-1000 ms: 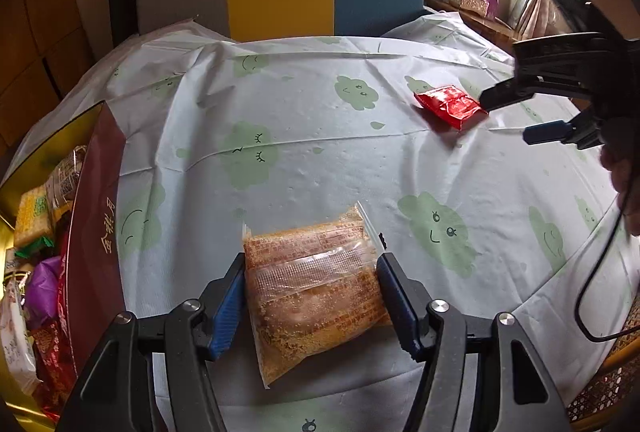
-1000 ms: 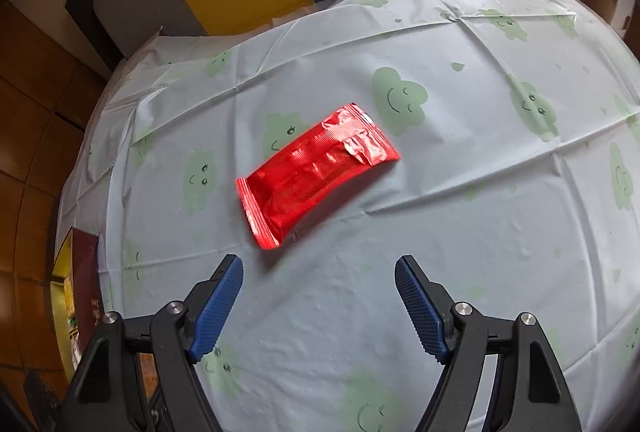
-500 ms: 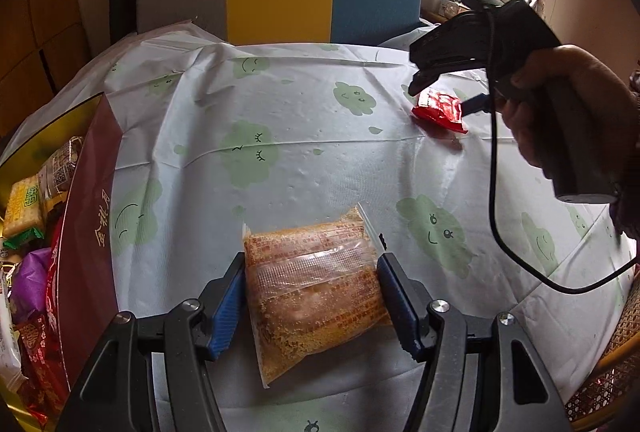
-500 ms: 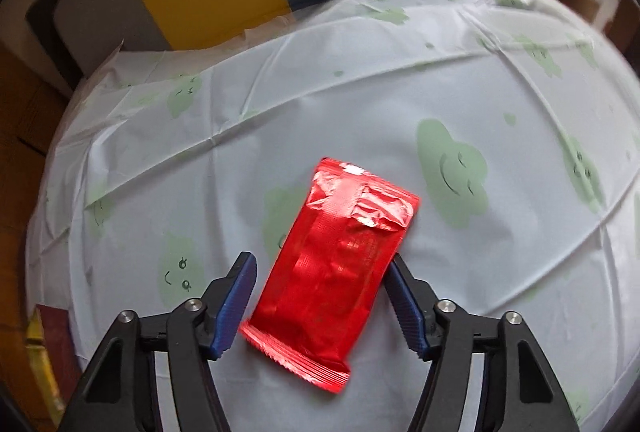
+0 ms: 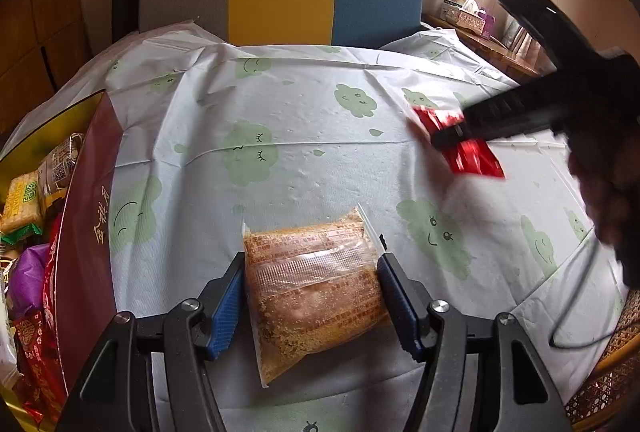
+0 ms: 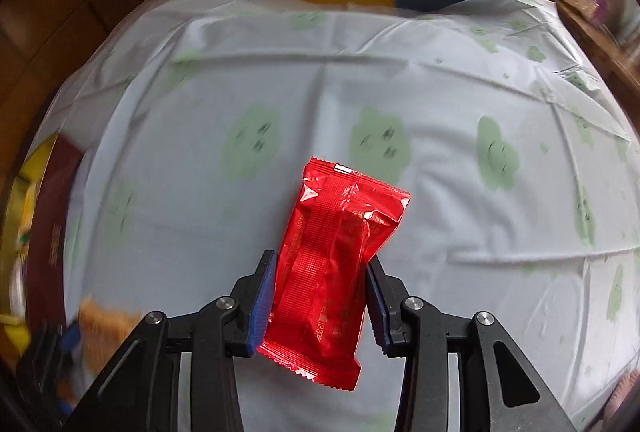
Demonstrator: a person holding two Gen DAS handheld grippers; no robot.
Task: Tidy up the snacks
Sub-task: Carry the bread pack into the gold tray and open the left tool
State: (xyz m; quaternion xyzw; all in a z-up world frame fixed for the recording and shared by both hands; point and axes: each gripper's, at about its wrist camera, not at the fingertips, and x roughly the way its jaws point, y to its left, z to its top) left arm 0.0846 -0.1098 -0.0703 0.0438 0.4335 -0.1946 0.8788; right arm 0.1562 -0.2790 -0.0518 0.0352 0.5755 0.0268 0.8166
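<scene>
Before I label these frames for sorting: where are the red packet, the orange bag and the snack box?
red packet (image 6: 332,256): right wrist view, middle of wrapper.
orange bag (image 5: 316,284): left wrist view, centre of clear front.
snack box (image 5: 86,232): left wrist view, maroon side wall.

The right gripper (image 5: 452,136) is covering the middle of the red packet (image 5: 464,148) in the left wrist view, and the hand (image 5: 612,192) holding it is running off the right edge, dark and smeared. The snack box (image 5: 86,216) is being cut by the left edge, its contents only partly showing. In the right wrist view the orange-crumb bag (image 6: 106,324) is blurring into a streak at lower left, half hidden behind the gripper's frame.
</scene>
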